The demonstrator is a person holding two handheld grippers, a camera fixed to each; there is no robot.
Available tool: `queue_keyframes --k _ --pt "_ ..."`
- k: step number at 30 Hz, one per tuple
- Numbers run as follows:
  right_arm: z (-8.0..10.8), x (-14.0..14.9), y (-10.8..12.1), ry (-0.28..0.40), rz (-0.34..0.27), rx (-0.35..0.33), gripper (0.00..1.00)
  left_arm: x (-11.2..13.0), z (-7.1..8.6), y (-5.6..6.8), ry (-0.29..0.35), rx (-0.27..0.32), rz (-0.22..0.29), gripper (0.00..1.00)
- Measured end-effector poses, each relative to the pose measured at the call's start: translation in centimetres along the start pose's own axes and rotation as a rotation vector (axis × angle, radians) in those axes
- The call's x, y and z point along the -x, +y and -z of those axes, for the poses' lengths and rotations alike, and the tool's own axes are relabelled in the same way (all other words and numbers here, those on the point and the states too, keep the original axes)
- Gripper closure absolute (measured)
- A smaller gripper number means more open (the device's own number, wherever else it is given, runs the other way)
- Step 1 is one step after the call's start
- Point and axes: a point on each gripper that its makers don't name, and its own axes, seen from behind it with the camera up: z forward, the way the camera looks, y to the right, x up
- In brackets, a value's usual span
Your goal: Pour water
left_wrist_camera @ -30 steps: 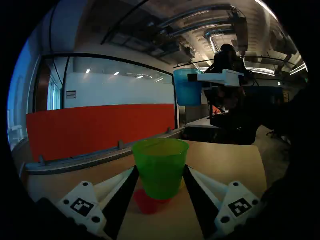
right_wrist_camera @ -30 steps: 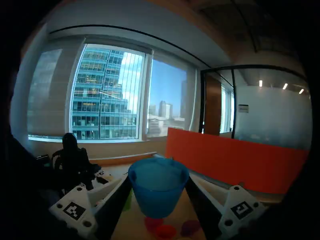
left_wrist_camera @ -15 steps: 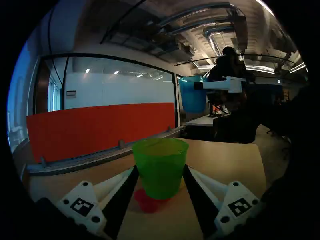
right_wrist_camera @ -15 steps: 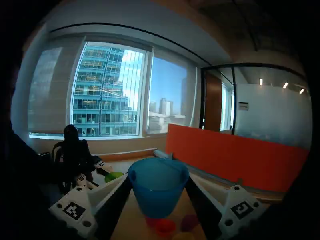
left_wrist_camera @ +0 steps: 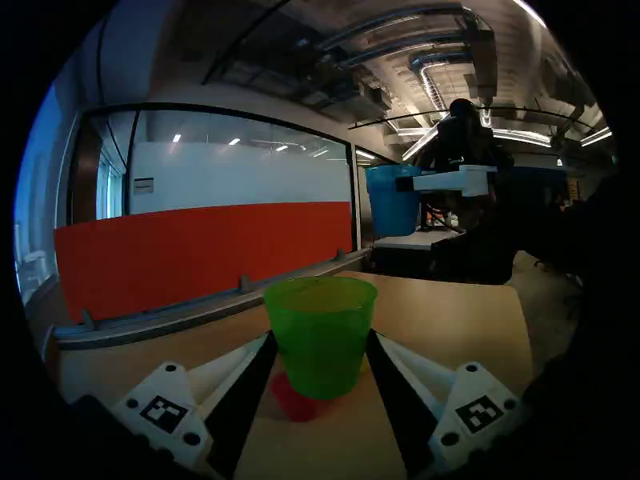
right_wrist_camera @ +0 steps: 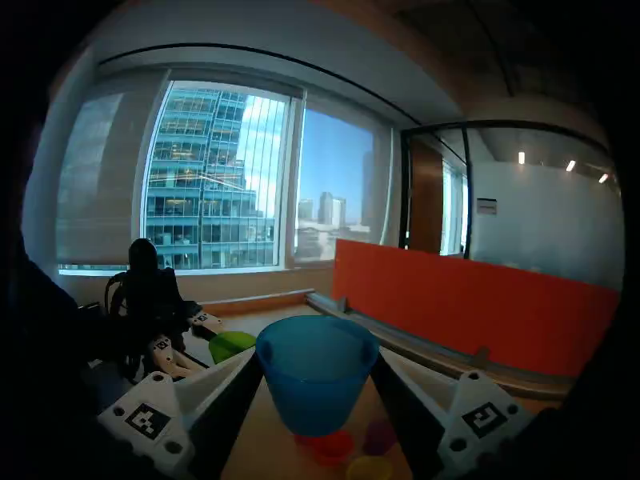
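Office room, tall windows [right_wrist_camera: 216, 184] facing towers, orange partition [left_wrist_camera: 200, 248] running along the far edge of the wooden table [left_wrist_camera: 456, 312]. Left gripper [left_wrist_camera: 320, 342] clamped on green cup [left_wrist_camera: 322, 348], both fingers pressed to its sides. The cup is upright over the table's near part, and a red piece [left_wrist_camera: 292, 398] lies on the table just beneath it. Right gripper [right_wrist_camera: 316, 362] clamped the same way on blue cup [right_wrist_camera: 318, 380], also upright. Left gripper view puts the blue cup higher, above the table's far edge, well apart from the green cup. Purple piece [right_wrist_camera: 378, 436] and yellow piece [right_wrist_camera: 370, 468] lie close together on the table below the blue cup. Water in either cup: cannot tell.
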Motion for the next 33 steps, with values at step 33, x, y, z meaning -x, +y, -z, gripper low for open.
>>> queue_keyframes --k 33 --pt "0.0 7.7 -0.2 -0.153 -0.002 -0.037 0.09 2.3 -0.1 0.0 -0.064 0.025 -0.006 0.22"
